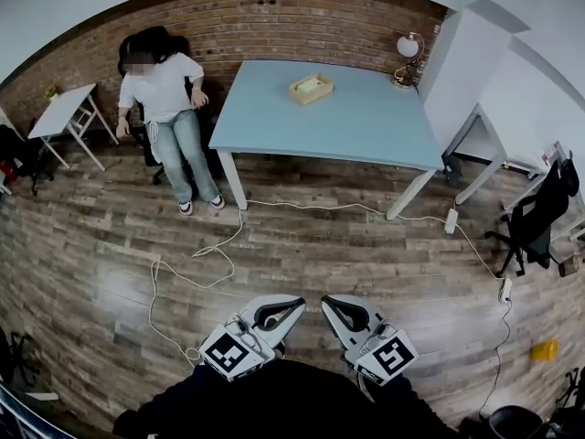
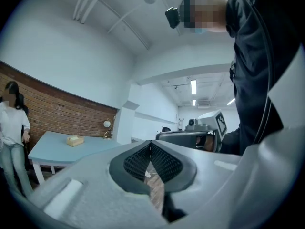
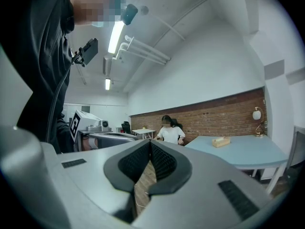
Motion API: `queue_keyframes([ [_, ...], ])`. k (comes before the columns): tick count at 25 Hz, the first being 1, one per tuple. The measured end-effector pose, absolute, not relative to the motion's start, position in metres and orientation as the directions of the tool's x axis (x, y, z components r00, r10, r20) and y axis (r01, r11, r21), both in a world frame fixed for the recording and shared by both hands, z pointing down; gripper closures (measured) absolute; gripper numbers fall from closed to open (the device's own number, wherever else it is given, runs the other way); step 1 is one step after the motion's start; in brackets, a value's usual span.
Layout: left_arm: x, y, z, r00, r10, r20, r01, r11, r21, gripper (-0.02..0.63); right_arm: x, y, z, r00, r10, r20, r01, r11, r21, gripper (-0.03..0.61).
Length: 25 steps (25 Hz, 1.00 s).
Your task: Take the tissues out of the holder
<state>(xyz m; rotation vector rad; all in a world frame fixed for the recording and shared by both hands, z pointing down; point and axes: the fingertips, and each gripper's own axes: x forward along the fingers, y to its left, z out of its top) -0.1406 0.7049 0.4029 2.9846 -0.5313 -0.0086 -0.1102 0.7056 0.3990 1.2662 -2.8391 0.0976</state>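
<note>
Both grippers show low in the head view, two in all. The left gripper point(image 1: 291, 305) and the right gripper point(image 1: 330, 305) sit side by side over the wooden floor point(image 1: 366, 263), each with its jaws drawn together and nothing in them. One tissue holder point(image 1: 311, 88) stands on the one light blue table point(image 1: 356, 135), toward its far edge, with white tissue showing at its top. It is well apart from both grippers. One lamp point(image 1: 408, 48) stands at the table's far right corner. One person point(image 1: 169, 108) sits by the table's left end, against the brick wall point(image 1: 302, 21). White cables point(image 1: 196, 259) trail over the floor between the grippers and the table. One black office chair point(image 1: 539, 213) stands at the right.

In the left gripper view, that gripper's point(image 2: 151, 147) jaws meet at their tips and grip nothing. The holder point(image 2: 75, 140) sits far off on the table point(image 2: 52, 151).

In the right gripper view, that gripper's point(image 3: 150, 147) jaws are likewise closed tip to tip and empty. The holder point(image 3: 220, 141) rests on the distant table point(image 3: 248, 152), with the lamp point(image 3: 258, 114) beyond it.
</note>
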Motion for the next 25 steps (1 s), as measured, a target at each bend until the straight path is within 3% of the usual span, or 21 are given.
queue_keyframes([
  [25,-0.184,0.575,0.409,0.954,-0.298,-0.007,-0.294,-0.944,0.147,0.606,-0.152,0.571,0.402,-0.618,-0.78,0.097,-0.786,0.618,-0.04,0.574],
])
